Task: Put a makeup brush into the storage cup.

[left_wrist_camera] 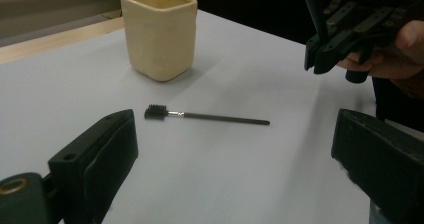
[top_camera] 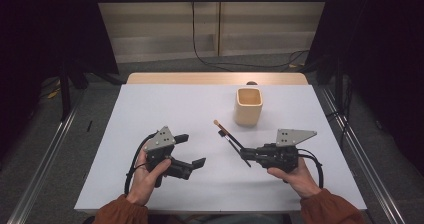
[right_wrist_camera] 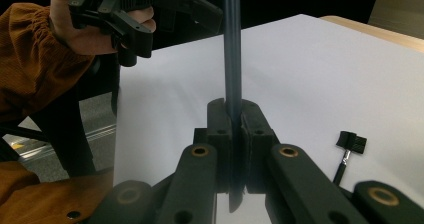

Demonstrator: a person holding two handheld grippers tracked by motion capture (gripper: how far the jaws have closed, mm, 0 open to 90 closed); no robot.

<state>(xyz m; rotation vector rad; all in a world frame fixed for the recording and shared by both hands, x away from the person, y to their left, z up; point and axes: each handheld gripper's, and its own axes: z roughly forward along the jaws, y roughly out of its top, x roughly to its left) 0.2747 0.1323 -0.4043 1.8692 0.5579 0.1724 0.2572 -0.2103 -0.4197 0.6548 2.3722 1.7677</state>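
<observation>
The left gripper is hovering over the white table, jaws spread wide with nothing between them. A small black brush is lying flat near the cream cup. The right gripper is clamping shut on a long brush, its tan tip pointing toward the cup.

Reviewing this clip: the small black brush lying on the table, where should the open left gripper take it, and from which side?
Probably mid-handle. The black brush lies flat on the table, apart from the cream cup, with a long, straight, thin handle and a short bristly head. The left gripper would best come down from above, jaws straddling the handle crosswise, not onto the bristles.
</observation>
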